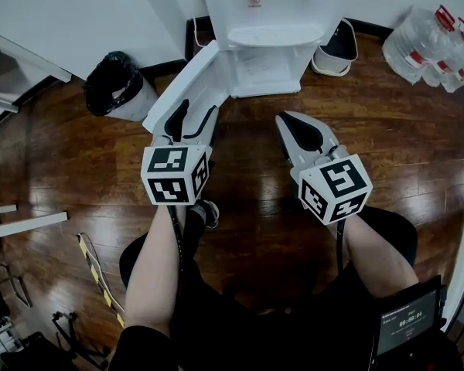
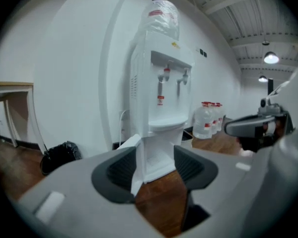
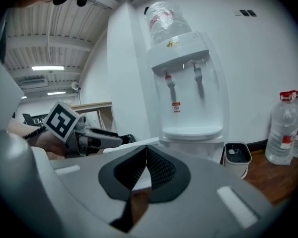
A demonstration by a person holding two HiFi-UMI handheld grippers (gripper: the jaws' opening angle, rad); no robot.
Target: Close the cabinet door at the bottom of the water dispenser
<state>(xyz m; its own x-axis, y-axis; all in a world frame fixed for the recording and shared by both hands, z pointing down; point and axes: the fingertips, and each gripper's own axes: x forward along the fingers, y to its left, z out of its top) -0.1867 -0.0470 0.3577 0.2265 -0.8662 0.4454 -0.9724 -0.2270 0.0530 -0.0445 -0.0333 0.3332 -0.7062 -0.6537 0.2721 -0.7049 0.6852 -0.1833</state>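
Observation:
The white water dispenser point(image 1: 267, 22) stands against the wall, a bottle on top point(image 2: 161, 14). Its bottom cabinet door point(image 1: 187, 83) is swung wide open toward the left. My left gripper point(image 1: 195, 116) is open at the door's free edge. In the left gripper view the door's edge point(image 2: 135, 170) shows between the spread jaws point(image 2: 154, 165), close to the left pad; I cannot tell if it touches. My right gripper point(image 1: 291, 126) is shut with nothing in it, out over the floor in front of the dispenser, right of the door. Its pads point(image 3: 145, 165) meet.
A black-bagged bin point(image 1: 116, 87) sits left of the door. A small grey bin point(image 1: 336, 49) stands right of the dispenser, and several water bottles point(image 1: 433, 49) lie farther right. A table point(image 1: 15, 68) is at the left. The floor is dark wood point(image 1: 247, 207).

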